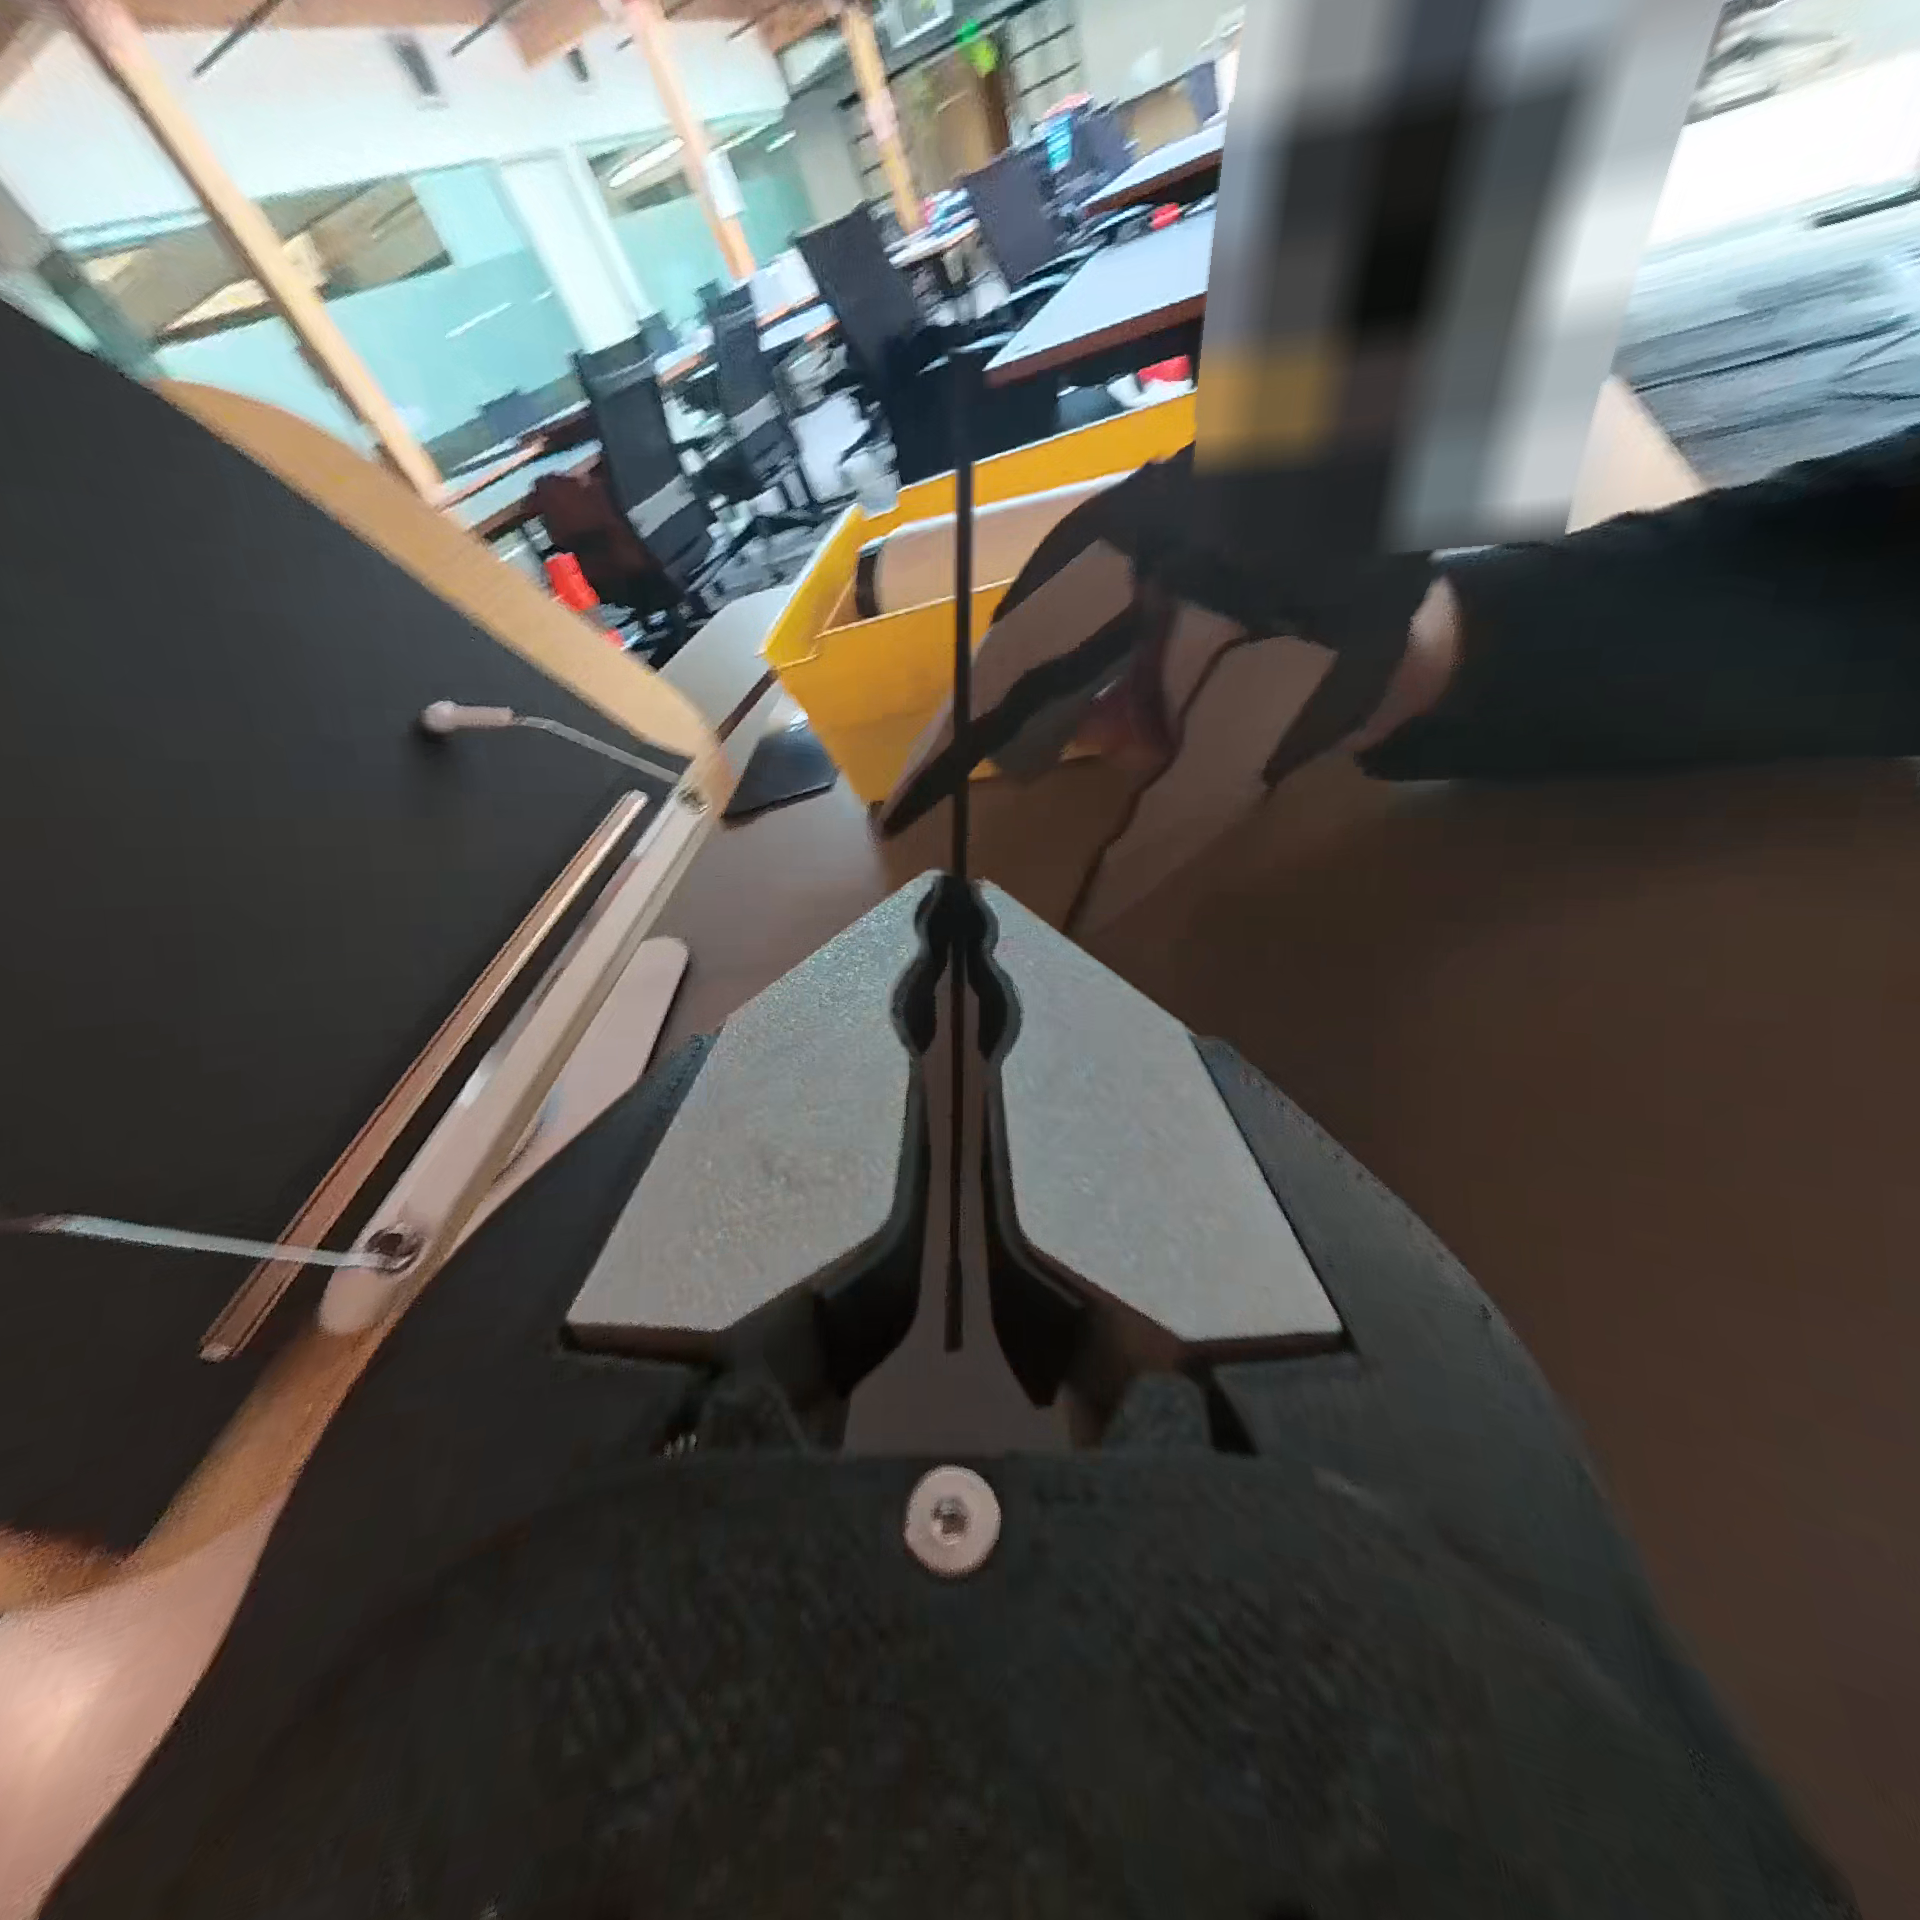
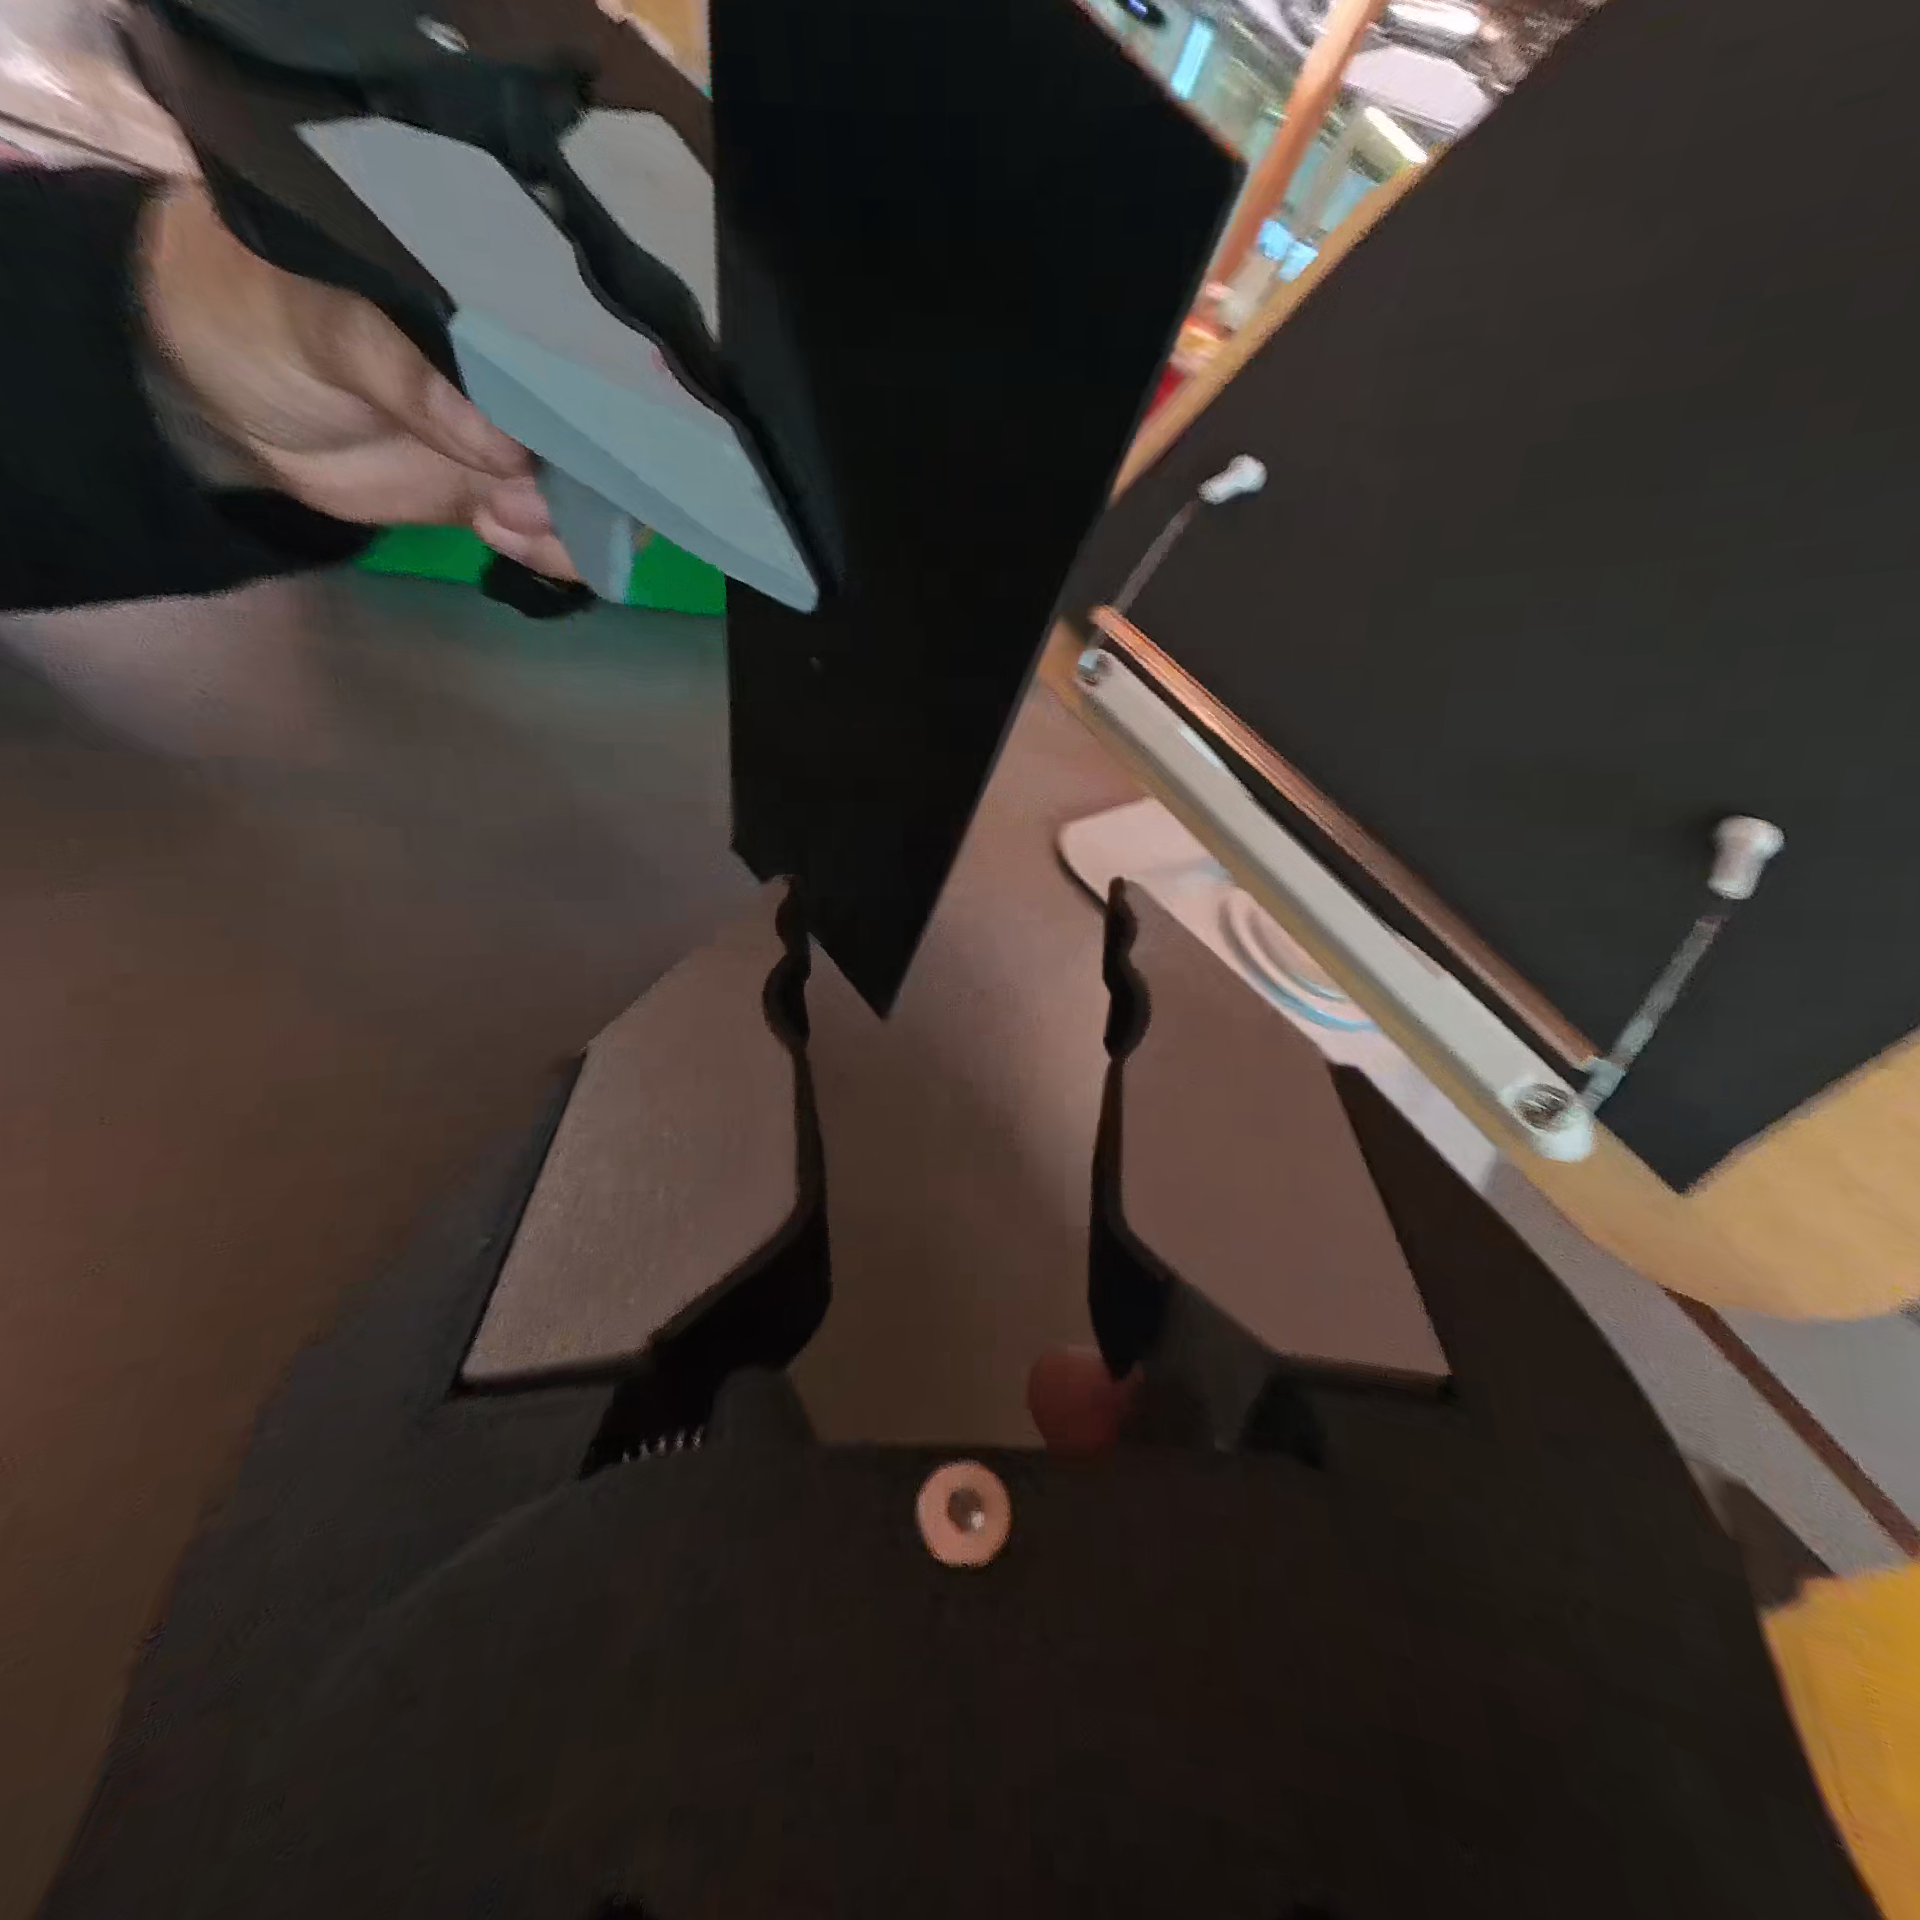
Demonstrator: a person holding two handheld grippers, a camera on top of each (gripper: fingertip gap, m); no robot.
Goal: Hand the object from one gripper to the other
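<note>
The object is a thin, flat black plate. In the left wrist view it shows edge-on as a narrow black line (image 1: 964,623) standing up from my left gripper (image 1: 958,883), which is shut on its lower edge. In the right wrist view the plate (image 2: 935,416) shows broadside, held above the table by the left gripper (image 2: 821,582) at the upper left. Its lower corner hangs between the fingertips of my right gripper (image 2: 953,885), which is open and empty. Whether the plate touches the right gripper's left finger I cannot tell. The right gripper's fingers (image 1: 1049,623) show beyond the plate in the left wrist view.
A yellow bin (image 1: 883,665) stands on the brown table (image 1: 1455,1039) behind the grippers. A large black board with a wooden edge and metal brackets stands close by (image 1: 208,727) (image 2: 1558,520). A white base (image 2: 1143,842) sits under it. Office desks and chairs fill the background. The tips of one gripper are about 6 cm away from the tips of the other.
</note>
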